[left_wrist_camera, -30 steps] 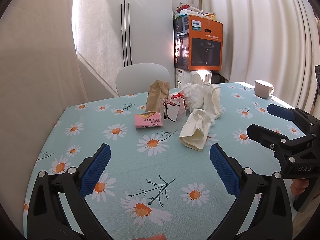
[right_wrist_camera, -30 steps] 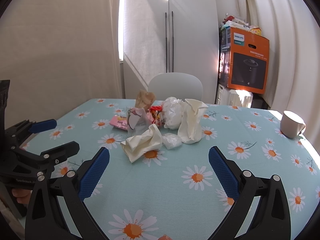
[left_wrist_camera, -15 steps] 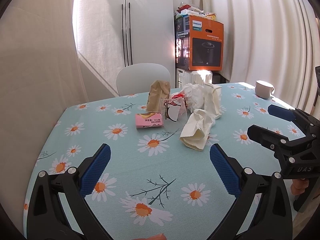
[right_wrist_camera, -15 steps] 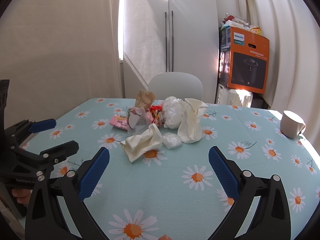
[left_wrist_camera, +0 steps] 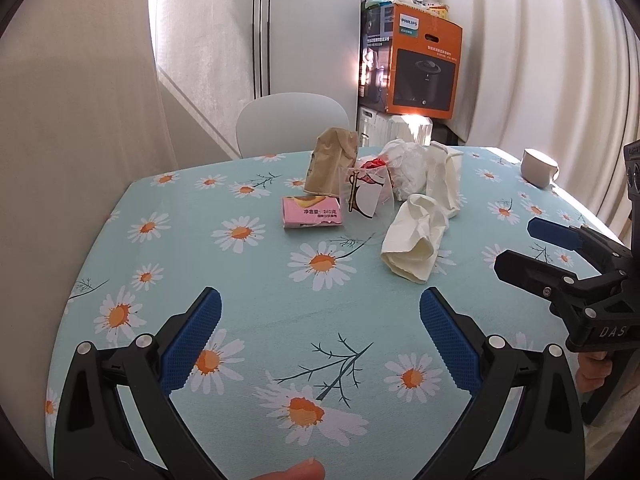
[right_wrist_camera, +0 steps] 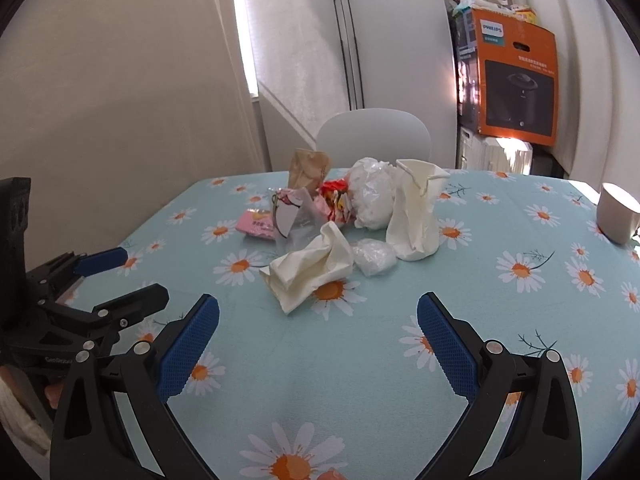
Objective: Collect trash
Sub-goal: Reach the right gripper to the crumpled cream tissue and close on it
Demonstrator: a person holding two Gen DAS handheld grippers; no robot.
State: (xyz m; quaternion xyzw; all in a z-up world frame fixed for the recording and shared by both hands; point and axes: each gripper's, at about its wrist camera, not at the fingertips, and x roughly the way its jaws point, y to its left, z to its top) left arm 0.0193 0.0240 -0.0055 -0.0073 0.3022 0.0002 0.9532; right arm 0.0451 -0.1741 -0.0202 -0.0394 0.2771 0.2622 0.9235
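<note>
Trash pile untouched at table centre, crumpled cream paper nearest, nothing collected yet; left gripper and right gripper near edge, jaws wide, empty.

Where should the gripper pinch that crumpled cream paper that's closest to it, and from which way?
Probably the raised, bunched middle of the crumpled paper, coming from the near side with the right gripper, which is open and points almost straight at it. The paper lies loose on the table, its folds humped up, so the fingers could close across that hump. Its thin flat edges would likely slip.
</note>
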